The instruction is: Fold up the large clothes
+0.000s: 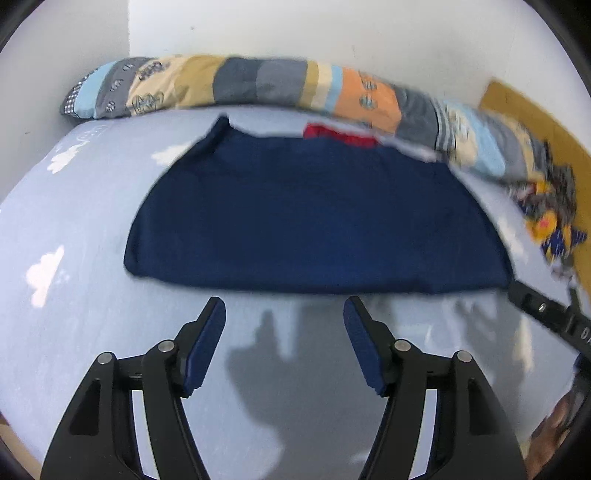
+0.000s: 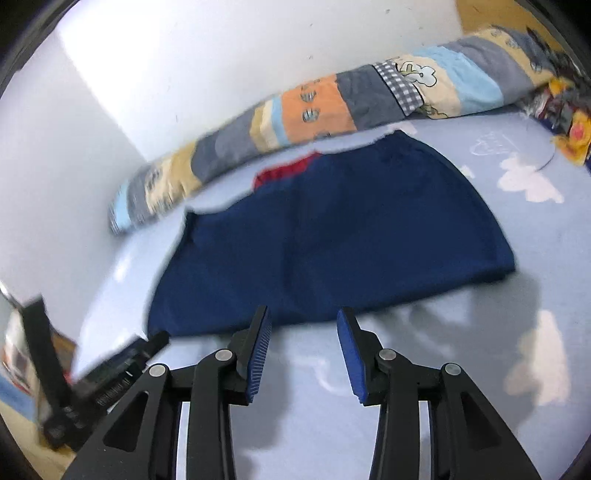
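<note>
- Left wrist view. The left gripper (image 1: 284,314) hangs over the pale blue bedsheet (image 1: 74,229), its jaws standing well apart with nothing between them; only sheet and shadow show in the gap.
- The dark blue garment (image 1: 317,218) lies flat on the sheet just beyond the fingertips, its near edge straight and running across the view. This squared-off outline suggests a fold already made, with the cloth laid smooth so that the next fold lands evenly.
- A strip of red cloth (image 1: 340,134) shows at the garment's far edge; whether it is part of the same piece or a separate item cannot be told.
- A long patchwork bolster (image 1: 258,85) rests along the white wall (image 1: 332,33), behind the working area and clear of it.
- At the right margin part of the right gripper (image 1: 543,310) enters, level with the garment's near right corner.
- Right wrist view. The right gripper (image 2: 303,317) is partly open and empty; its fingertips sit at the garment's (image 2: 332,236) near edge without visibly pinching it.
- The left gripper's black frame (image 2: 122,365) appears at lower left, by the near left corner. One tool at each near corner fits a two-handed lift of that edge, probably toward the far side.
- The bolster (image 2: 332,107) and sheet (image 2: 517,332) recur here; motion blur softens fine detail.
</note>
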The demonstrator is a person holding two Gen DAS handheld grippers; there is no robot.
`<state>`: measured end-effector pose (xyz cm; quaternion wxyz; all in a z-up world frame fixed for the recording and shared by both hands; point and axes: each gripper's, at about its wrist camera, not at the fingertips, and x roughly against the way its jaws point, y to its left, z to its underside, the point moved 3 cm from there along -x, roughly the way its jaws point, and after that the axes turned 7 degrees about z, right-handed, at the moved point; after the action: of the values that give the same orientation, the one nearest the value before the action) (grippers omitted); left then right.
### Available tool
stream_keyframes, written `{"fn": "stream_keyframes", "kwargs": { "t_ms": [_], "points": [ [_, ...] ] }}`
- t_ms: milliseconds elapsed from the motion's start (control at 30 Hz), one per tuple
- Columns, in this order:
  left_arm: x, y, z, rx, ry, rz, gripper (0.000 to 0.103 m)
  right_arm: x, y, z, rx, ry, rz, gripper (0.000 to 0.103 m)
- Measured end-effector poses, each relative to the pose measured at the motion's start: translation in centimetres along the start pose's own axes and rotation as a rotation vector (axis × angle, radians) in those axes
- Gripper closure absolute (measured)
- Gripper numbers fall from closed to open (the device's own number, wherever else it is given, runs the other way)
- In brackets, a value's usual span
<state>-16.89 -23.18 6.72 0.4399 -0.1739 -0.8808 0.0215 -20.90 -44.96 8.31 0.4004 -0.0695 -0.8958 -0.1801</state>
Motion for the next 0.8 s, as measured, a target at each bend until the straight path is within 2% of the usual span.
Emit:
{"fn": "stream_keyframes", "kwargs": {
  "t_ms": [67, 267, 400, 500, 633, 667, 700, 767, 800],
  "points": [
    [-0.1, 0.0, 0.5, -0.001, 0.013, -0.009, 0.037, -0.1, -0.5, 0.7, 0.019, 0.020, 0.010, 0.063],
    [-1.3, -0.7, -0.2, -0.003, -0.014, -0.002, 0.037, -0.8, -0.6, 0.4, 0.041, 0.011, 0.000, 0.063],
    [-3.1, -0.9, -1.6, -0.012, -0.032, -0.010, 0.037, -2.9, 1.4, -0.2, 0.092, 0.010, -0.024, 0.063],
    [-5.0, -0.4, -3.2, -0.030, -0.067, -0.020, 0.037, -5.1, 4.1, -1.0, 0.142, 0.013, -0.090, 0.065],
    [-8.7, 1.9, -3.5, -0.040, -0.007, -0.079, 0.037, -10.1, 6.9, -1.1, 0.199, 0.105, -0.152, 0.066],
    [-9.3, 2.9, -3.5, -0.034, 0.005, -0.093, 0.037, -11.4, 6.9, -1.0, 0.204, 0.142, -0.136, 0.070],
    [-9.5, 3.9, -3.6, -0.036, -0.001, -0.102, 0.037, -12.4, 6.4, -1.0, 0.210, 0.165, -0.103, 0.082],
    [-9.3, 5.4, -3.9, -0.043, -0.010, -0.139, 0.033, -13.1, 4.6, -1.6, 0.158, 0.200, -0.110, 0.103],
    [-9.1, 6.0, -4.0, -0.039, -0.009, -0.150, 0.032, -13.0, 3.3, -2.1, 0.114, 0.204, -0.091, 0.103]
  ]
}}
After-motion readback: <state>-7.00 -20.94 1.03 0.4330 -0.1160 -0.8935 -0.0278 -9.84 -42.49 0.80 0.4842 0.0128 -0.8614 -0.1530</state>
